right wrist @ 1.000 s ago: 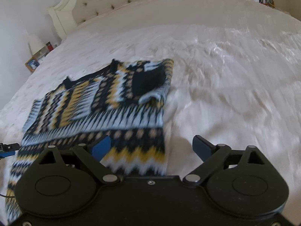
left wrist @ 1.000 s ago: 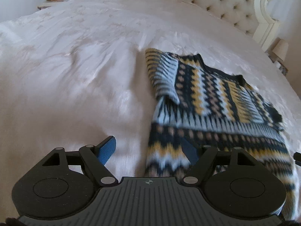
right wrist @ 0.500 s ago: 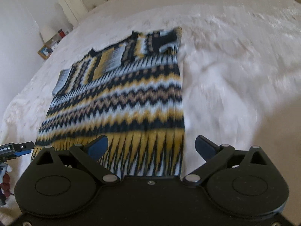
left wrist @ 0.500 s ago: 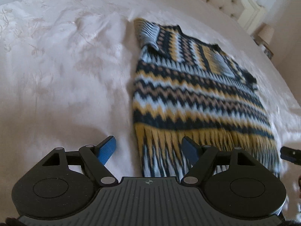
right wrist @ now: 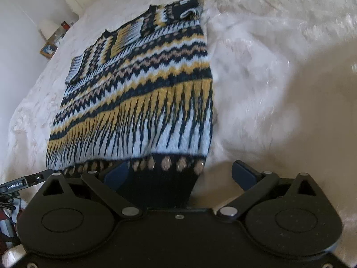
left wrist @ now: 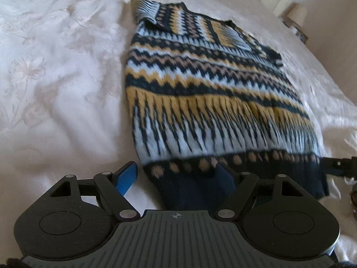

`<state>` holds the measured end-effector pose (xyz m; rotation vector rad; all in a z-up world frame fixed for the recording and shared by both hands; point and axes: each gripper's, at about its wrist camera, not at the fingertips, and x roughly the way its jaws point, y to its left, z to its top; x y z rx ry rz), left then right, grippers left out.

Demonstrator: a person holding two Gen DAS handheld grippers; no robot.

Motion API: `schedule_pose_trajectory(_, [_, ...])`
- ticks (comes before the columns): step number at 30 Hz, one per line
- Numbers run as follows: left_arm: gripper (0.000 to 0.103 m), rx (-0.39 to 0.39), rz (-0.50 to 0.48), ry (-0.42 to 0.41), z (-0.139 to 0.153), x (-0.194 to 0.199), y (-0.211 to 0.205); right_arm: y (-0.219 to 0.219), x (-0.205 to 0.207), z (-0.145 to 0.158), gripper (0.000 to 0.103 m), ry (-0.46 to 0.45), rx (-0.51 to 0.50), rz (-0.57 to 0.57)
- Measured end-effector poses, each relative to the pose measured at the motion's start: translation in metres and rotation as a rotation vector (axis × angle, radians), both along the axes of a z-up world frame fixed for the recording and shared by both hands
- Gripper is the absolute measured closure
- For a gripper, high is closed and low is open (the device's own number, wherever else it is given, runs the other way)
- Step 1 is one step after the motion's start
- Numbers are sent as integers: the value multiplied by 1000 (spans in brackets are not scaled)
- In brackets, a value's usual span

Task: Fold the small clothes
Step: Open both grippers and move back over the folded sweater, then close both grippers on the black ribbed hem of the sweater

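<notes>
Two grippers are hanging over a sweater on a bed.
The sweater (left wrist: pixel 214 93) is lying flat on the bed (left wrist: pixel 58 71). The left gripper (left wrist: pixel 176 176) and right gripper (right wrist: pixel 180 174) are staying wide open over its dark hem, grabbing nothing.

The sweater (left wrist: pixel 214 84) is knitted in bands of navy, pale blue, mustard yellow and tan: zigzags and dotted rows toward twelve o'clock, long yellow-and-blue spikes in the middle, then tan ovals on a navy hem at six o'clock. The bed (left wrist: pixel 55 78) cover is white with a faint floral pattern. The left claw (left wrist: pixel 175 175) is black, with blue pads.
</notes>
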<state>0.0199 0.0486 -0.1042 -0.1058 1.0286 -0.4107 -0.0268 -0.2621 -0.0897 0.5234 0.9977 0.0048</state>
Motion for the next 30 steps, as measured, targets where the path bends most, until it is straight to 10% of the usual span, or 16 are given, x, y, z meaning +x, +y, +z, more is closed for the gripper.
schedule_pose_trajectory(30, [2,-27,-85,0,-20,-9,-16,13,-4,-22,0,4,36,61])
